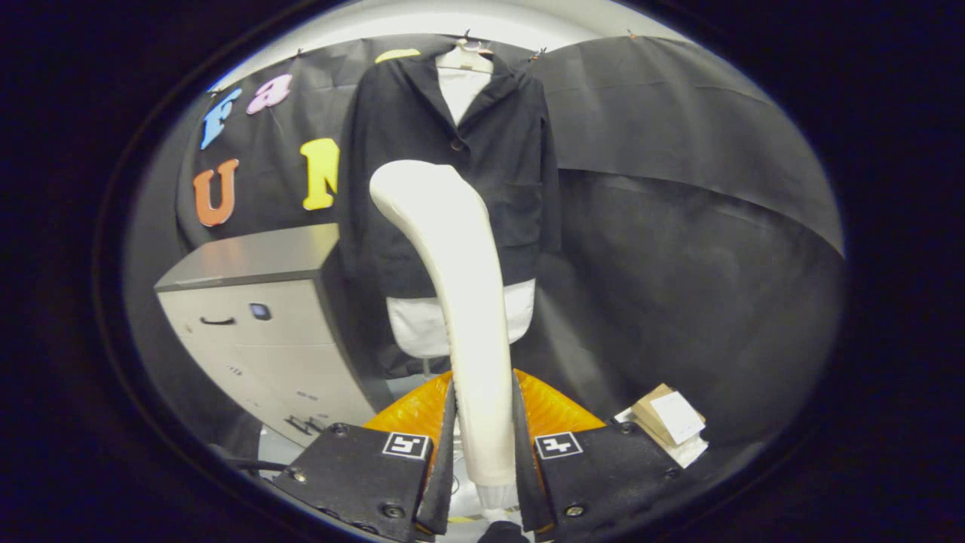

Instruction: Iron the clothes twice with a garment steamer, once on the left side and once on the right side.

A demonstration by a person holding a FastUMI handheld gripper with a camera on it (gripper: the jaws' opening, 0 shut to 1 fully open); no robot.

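Clamping the garment steamer [460, 302] by its handle between both fingers, the gripper [482, 445] holds it upright, head just before the hanging black jacket [407, 151] beyond.

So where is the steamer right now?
In the gripper view, the steamer stands upright, clamped between the gripper's fingers, in front of the hanging black jacket.
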